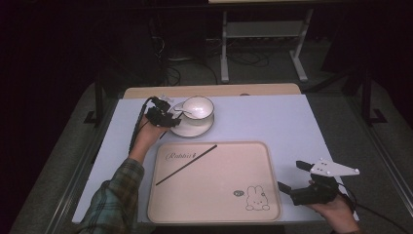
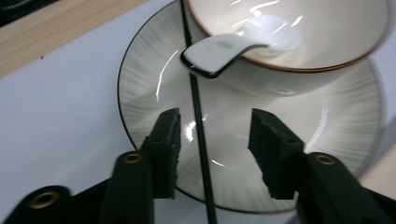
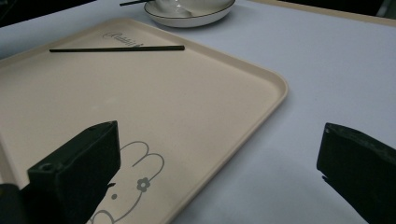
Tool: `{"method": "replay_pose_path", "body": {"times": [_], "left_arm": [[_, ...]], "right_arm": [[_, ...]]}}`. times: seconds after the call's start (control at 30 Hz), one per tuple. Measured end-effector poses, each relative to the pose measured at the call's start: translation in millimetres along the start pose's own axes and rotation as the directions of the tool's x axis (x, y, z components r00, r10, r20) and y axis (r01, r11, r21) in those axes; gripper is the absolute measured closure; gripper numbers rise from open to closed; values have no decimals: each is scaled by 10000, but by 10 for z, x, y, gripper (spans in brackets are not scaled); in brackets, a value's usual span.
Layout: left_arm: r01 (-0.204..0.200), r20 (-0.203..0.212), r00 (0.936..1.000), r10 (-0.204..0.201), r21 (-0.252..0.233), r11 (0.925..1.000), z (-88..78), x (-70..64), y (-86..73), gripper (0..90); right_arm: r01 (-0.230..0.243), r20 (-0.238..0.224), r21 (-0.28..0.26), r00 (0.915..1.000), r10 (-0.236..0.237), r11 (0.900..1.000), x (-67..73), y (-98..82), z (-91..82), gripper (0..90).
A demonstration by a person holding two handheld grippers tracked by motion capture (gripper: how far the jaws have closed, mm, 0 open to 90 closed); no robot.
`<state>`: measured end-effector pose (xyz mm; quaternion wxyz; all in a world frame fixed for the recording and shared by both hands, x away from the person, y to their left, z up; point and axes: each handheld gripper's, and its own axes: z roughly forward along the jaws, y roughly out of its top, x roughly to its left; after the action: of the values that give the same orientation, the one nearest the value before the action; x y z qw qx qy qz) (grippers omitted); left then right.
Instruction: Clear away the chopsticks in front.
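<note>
Black chopstick (image 2: 198, 121) lies across the saucer (image 2: 140, 93) between the spread jaws of the left hand-held gripper (image 2: 214, 140), not yet pinched; next move likely needs closing squarely on it. Bowl (image 1: 197, 108) on the saucer holds a white spoon (image 2: 219, 51); second chopstick (image 1: 186, 165) lies in the tray (image 1: 214, 204). Right hand-held gripper (image 1: 293, 178) is spread beside the tray.

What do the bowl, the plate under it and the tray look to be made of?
The bowl and plate look like glazed ceramic: glossy white with sharp highlights and a thin dark rim line; the plate has fine radial streaks. The tray looks like matte beige plastic with a raised rounded rim and a printed rabbit, though this is only a guess from its look.
</note>
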<state>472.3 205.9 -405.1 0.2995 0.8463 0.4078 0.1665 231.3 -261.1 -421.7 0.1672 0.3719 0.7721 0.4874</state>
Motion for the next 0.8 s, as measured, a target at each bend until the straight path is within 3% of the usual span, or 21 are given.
{"method": "replay_pose_path", "body": {"times": [0.23,0.43,0.6,0.8], "left_arm": [[559,-87,9984,-558,75,9984,153,42,-40,690],[678,-226,9974,-677,2,9977,191,41,-43,836],[897,-265,9956,-899,-56,9960,190,61,-47,851],[993,-244,9947,-998,-192,9949,60,108,-58,853]], "right_arm": [[-61,-18,-28,10000,61,10000,-13,-5,-8,0],[-65,-10,-46,10000,65,10000,-17,-6,-17,0],[-76,-21,-44,10000,76,10000,-18,-6,-16,0],[-83,1,-91,10000,83,9999,-24,-6,-26,0]]}}
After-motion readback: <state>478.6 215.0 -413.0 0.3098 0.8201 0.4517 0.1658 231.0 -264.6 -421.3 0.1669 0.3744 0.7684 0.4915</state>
